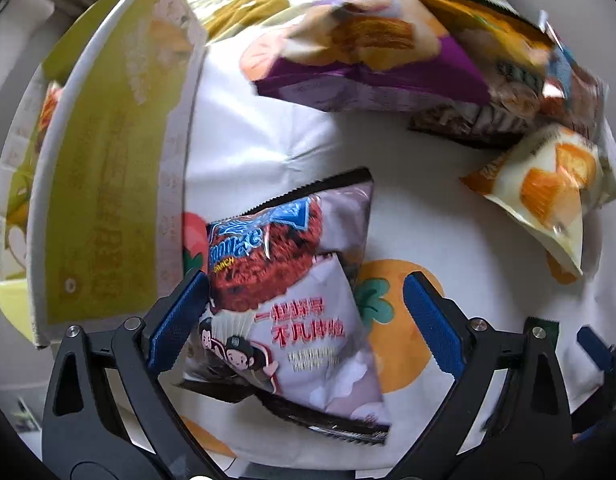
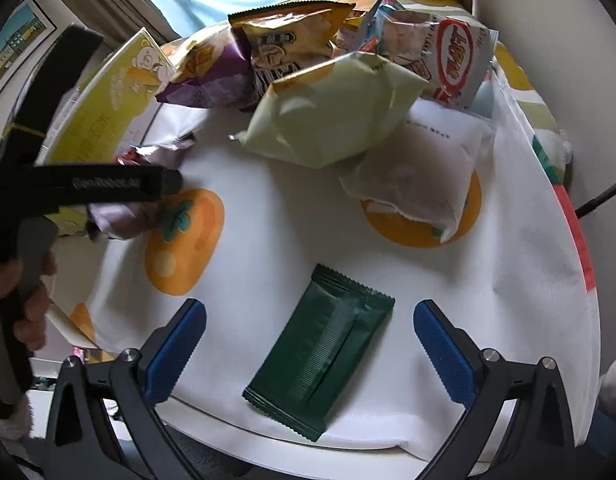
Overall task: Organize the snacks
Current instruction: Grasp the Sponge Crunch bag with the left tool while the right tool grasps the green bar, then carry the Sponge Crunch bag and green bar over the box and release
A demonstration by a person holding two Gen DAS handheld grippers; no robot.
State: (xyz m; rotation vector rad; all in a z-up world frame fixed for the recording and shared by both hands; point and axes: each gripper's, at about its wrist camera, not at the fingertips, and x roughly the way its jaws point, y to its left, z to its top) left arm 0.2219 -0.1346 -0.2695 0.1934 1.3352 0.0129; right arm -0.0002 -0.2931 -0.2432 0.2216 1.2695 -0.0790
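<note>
Left hand-held gripper [image 1: 304,320] and right hand-held gripper [image 2: 309,350] both spread wide

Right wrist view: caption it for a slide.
Open right gripper poised over a dark green foil snack packet on the fruit-print tablecloth, snack bags heaped behind.

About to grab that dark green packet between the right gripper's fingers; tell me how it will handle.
The dark green packet lies flat and thin on the tablecloth, so the fingers may struggle to get under it. Its glossy ribbed wrapper looks slippery and could slide when nudged. It seems light, probably fairly stiff. The right gripper is open around it.
</note>
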